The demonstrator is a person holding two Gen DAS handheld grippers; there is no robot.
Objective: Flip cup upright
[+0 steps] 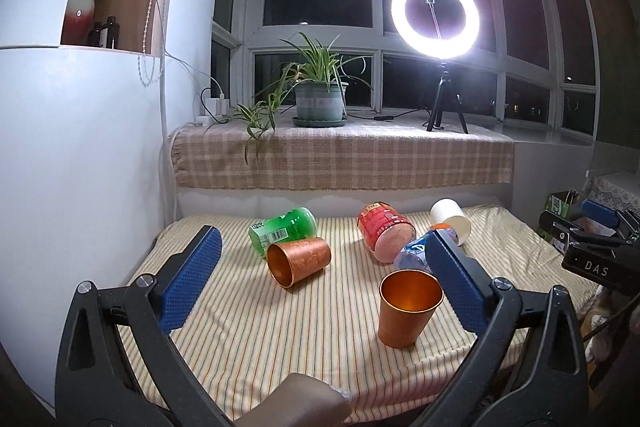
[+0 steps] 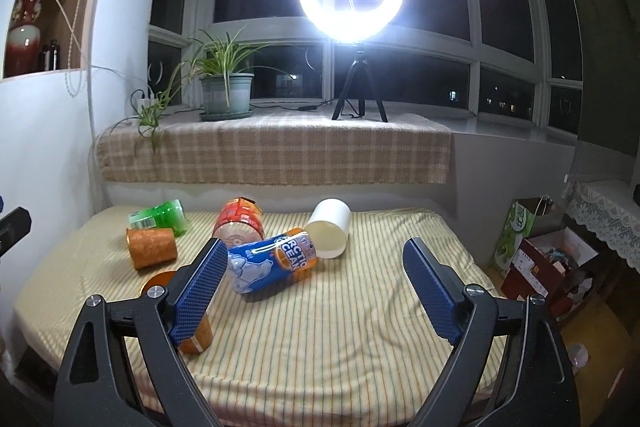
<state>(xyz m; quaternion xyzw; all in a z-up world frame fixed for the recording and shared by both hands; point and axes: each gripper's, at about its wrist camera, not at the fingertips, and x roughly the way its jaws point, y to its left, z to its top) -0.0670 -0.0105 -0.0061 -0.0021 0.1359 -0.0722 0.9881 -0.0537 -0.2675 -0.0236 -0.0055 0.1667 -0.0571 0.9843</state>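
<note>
Setting: striped cloth [image 1: 280, 347] over a low table, cluttered with fallen containers under a ring light [image 1: 435, 12].
Task object: copper cup on its side [image 1: 298, 261], left of centre, just in front of the green can [image 1: 283, 230] and apparently touching it.
Long axis: roughly level with the cloth, running from the far right to the near left in the left wrist view.
Pointing: open mouth toward the left wrist camera, base toward the red can [image 1: 385, 235]; from the right wrist view, seen side-on [image 2: 152, 247].
Second cup: upright copper cup [image 1: 409, 307], mouth up, near the front right; judged already done.
Left gripper [image 1: 320, 281]: fingers spread wide, holding nothing, well short of the lying cup.
Right gripper [image 2: 316, 293]: fingers likewise apart and empty; the upright cup partly hidden behind its left finger [image 2: 198, 289].
Other clutter: blue can [image 2: 270, 263] and white paper cup [image 2: 328, 229], both lying down.
Risk one: rolling of the lying cup on contact, cause being a round wall on soft cloth.
Risk two: green can nudged away, cause being its closeness to the cup.
Risk three: upright cup toppled, cause being a finger sweeping past it.
Risk four: slip in mid-turn, cause being a smooth tapered metal wall.
</note>
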